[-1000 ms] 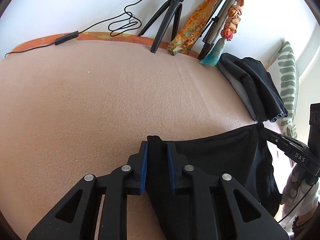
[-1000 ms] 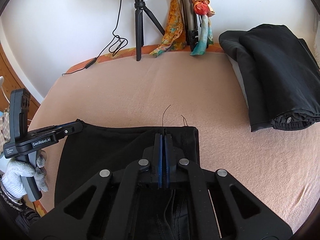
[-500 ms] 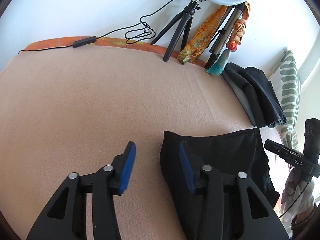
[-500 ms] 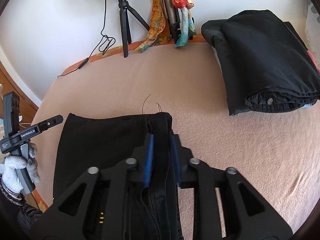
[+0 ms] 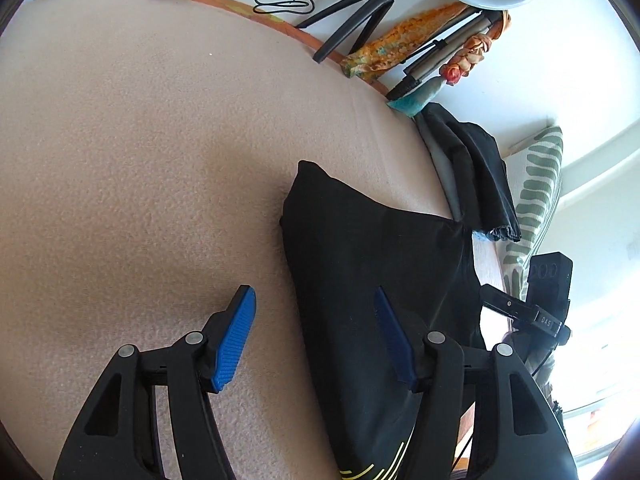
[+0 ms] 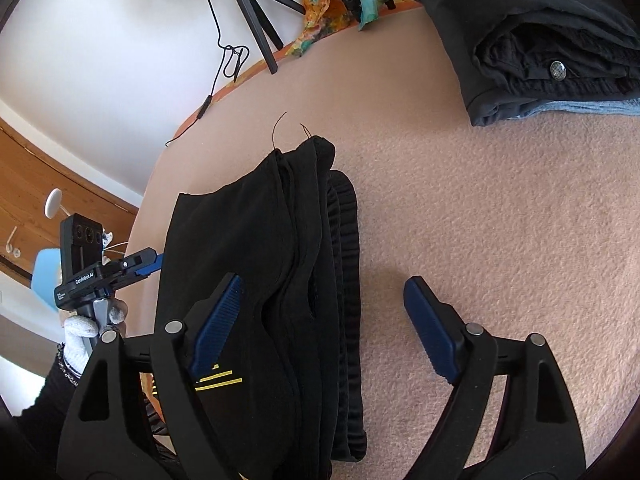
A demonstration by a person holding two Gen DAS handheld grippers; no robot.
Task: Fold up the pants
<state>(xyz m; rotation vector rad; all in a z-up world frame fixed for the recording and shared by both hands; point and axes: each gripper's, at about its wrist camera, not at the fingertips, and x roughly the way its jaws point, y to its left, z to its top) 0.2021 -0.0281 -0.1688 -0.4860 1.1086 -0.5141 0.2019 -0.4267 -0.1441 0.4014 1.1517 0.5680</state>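
Observation:
Black pants (image 5: 372,248) lie folded on the beige blanket, with yellow stripes near the close end; they also show in the right wrist view (image 6: 272,240), their ribbed waistband layered along the right side. My left gripper (image 5: 314,338) is open and empty, its jaws straddling the pants' left edge above the cloth. My right gripper (image 6: 320,330) is open and empty, its jaws wide apart above the pants' right edge. Each gripper shows in the other's view: the right one (image 5: 532,308), the left one (image 6: 116,268).
A stack of folded dark clothes (image 6: 532,36) lies at the far right of the blanket (image 5: 140,160). A ring light tripod (image 6: 256,20), cable, and colourful scarves (image 5: 384,52) stand along the back wall. A striped pillow (image 5: 532,196) lies at the right.
Both grippers have let go of the pants and opened wide. Both have drawn back and lifted. The pants now rest on the blanket.

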